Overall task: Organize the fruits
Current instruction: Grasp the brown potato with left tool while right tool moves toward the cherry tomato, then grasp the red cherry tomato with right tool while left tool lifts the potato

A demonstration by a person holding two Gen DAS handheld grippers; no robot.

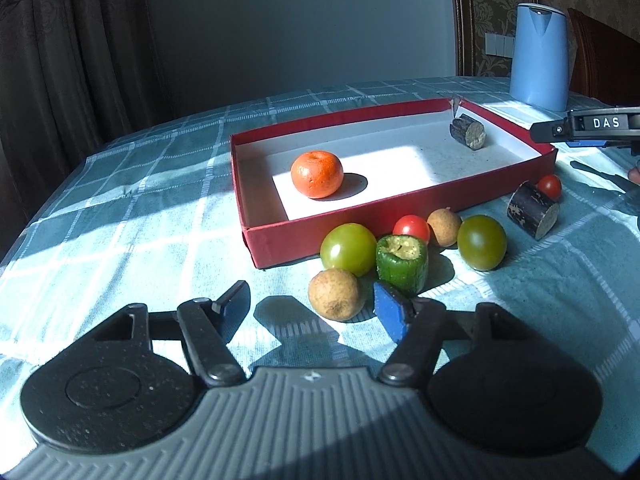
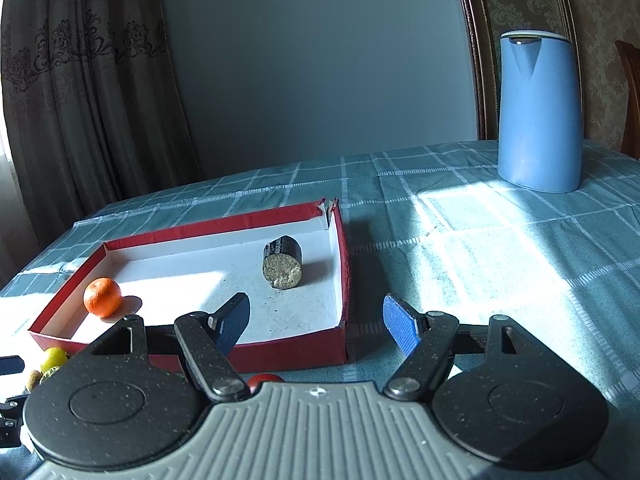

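Note:
A red box [image 1: 288, 244] with a white floor holds an orange [image 1: 317, 174] and a dark cane piece [image 1: 468, 132]. Before its near wall lie two green tomatoes [image 1: 348, 249], a green cut piece [image 1: 402, 264], a red cherry tomato [image 1: 412, 229], brown round fruits and another cane piece [image 1: 532, 210]. My left gripper [image 1: 316, 308] is open low over the cloth. The nearest brown fruit [image 1: 336, 294] sits between its fingers, close to the blue right pad [image 1: 394, 314] and clear of the left one. My right gripper [image 2: 318, 320] hangs open and empty over the box's [image 2: 345, 280] near right corner.
A tall blue kettle [image 2: 540, 112] stands on the checked tablecloth [image 2: 480, 248] at the far right. Curtains [image 2: 80, 100] hang beyond the table's rounded far-left edge. A second cherry tomato [image 1: 550, 186] lies behind the outer cane piece. A wooden chair [image 1: 600, 60] stands behind the kettle.

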